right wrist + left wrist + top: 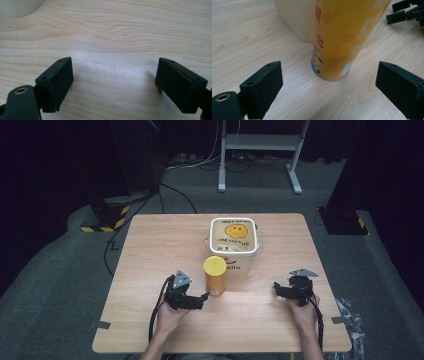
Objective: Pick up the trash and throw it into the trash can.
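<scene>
While its jaws stood spread wide with nothing between the pads, the left tool (204, 296) sat just beside the foot of the yellow canister (215, 276), apart from it, with the canister's base showing ahead between the two black jaws in the left gripper view. That canister (342, 37) stood upright on the tabletop (150, 250), close in front of the white tub (234, 242); whether the two touched could not be told. It looked like a light, stiff tube with a smooth printed wall, likely slippery and easy to tip because it was tall and narrow, so a hold across the lower or middle body seemed safest. Farther off, the right tool (276, 286) rested well apart from the canister, its jaws likewise spread and holding nothing, over bare wood.
</scene>
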Available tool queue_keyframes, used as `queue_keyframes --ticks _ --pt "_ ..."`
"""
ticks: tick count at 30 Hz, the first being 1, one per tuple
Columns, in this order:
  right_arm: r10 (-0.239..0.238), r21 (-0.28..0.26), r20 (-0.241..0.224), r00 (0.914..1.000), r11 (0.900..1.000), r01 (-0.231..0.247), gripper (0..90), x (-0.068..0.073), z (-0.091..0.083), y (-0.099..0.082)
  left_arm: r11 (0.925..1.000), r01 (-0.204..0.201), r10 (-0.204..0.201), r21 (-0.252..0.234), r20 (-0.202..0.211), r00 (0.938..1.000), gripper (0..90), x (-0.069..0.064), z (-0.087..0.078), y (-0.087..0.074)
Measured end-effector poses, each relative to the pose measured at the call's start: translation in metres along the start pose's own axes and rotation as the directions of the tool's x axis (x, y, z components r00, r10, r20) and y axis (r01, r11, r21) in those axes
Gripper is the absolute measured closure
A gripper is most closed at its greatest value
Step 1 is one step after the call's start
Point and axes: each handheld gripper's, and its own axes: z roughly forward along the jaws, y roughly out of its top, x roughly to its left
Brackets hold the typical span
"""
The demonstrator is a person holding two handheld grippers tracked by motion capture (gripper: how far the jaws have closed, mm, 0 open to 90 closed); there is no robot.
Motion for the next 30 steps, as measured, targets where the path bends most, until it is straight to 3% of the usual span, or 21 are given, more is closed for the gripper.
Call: queue_keyframes --ticks 5,8,22,27,29,30 --pt "0.002 -0.005 0.003 1.0000 1.0000 -0.002 14.6 0.000 0.000 0.000 0.9998 0.016 -0.016 -0.007 0.011 0.9998 7.3 0.001 0.003 0.008" --pt "0.002 -0.005 0.003 1.0000 1.0000 -0.002 14.6 0.000 0.000 0.000 0.9999 -0.007 0.007 -0.010 0.018 0.9998 7.2 0.001 0.004 0.013" --pt "0.002 -0.005 0.004 1.0000 1.0000 -0.002 14.7 0.001 0.000 0.000 0.9997 0.005 -0.003 -0.024 0.060 0.9982 8.5 -0.001 0.015 0.027" --pt "0.001 -0.005 0.004 1.0000 1.0000 -0.001 14.7 0.001 0.000 0.000 0.9996 -0.017 0.018 -0.023 0.056 0.9983 9.9 -0.004 0.019 0.031" --pt "-0.001 -0.005 0.004 1.0000 1.0000 0.001 14.6 0.000 0.000 0.000 0.9997 -0.014 0.014 -0.022 0.033 0.9994 11.0 -0.007 0.020 0.033" --pt "0.001 -0.005 0.004 1.0000 1.0000 0.000 14.6 0.000 0.000 0.000 0.9992 -0.035 0.035 -0.019 0.022 0.9991 12.1 -0.007 0.021 0.034"
